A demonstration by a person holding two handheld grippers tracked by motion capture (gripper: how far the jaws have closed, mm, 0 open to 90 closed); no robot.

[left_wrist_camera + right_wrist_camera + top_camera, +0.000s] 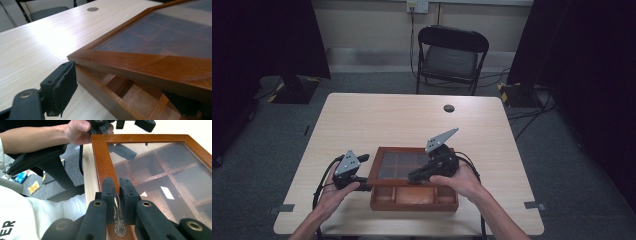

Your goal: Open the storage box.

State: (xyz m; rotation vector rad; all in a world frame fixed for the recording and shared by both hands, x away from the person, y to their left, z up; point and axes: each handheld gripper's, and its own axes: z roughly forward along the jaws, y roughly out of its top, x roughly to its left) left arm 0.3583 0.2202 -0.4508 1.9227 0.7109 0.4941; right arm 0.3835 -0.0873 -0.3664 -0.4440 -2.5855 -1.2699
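Wooden box (414,198) at near edge of tabletop (377,120); glass-paned lid (404,166) raised partway, hinged at far side. Right gripper (116,192): jaws clamped on small ornate metal pull (118,220) at lid's front rail. Left gripper (360,186): jaws apart at lid's near left corner, one pad (62,85) just below the frame. Judged: lid stiff, moderately heavy, glass fragile, pull thin and slippery; better hold on wooden frame. Count: one box, one lid, one pull, two grippers.
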